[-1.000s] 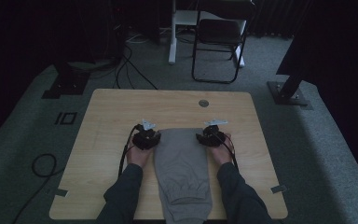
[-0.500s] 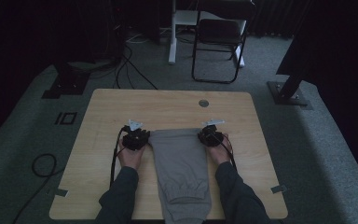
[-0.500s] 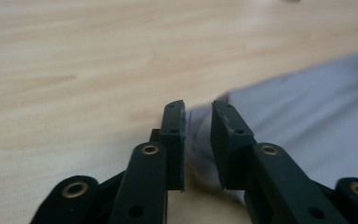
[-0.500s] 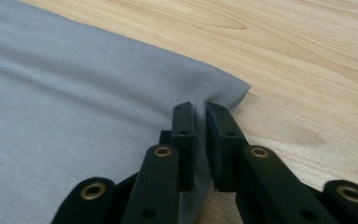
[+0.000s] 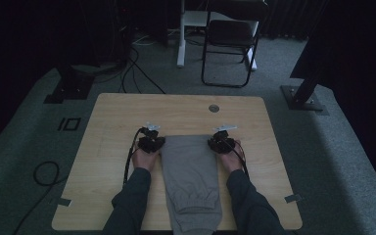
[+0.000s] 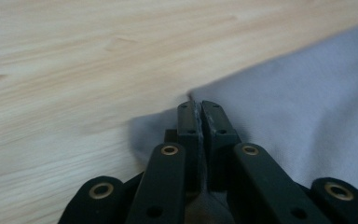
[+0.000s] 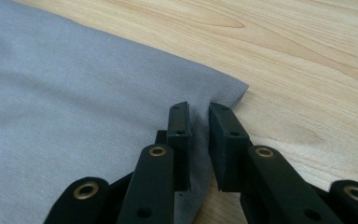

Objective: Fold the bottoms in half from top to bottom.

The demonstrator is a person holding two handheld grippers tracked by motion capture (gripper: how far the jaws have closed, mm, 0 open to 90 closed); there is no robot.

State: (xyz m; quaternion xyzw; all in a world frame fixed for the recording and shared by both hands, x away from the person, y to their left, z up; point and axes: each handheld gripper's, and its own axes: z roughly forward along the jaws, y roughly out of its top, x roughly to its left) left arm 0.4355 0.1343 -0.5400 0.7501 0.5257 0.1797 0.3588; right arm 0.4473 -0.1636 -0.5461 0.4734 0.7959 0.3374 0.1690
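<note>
Grey folded cotton trousers (image 5: 191, 181) lie on the pale wooden table (image 5: 112, 112) in the high view, their far corners between the left claw (image 5: 155, 143) and the right claw (image 5: 215, 143). In the left gripper view the jaws, having just closed further, pinch a thin fold of cloth (image 6: 279, 112). In the right gripper view the jaws stand narrow, fabric (image 7: 74, 93) bunched between them at the corner.

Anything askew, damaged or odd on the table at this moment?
Nothing stands out. The grey trousers lie folded lengthwise and flat on the table, cuffs hanging over its near edge. The left gripper and right gripper each pinch a far corner.
</note>
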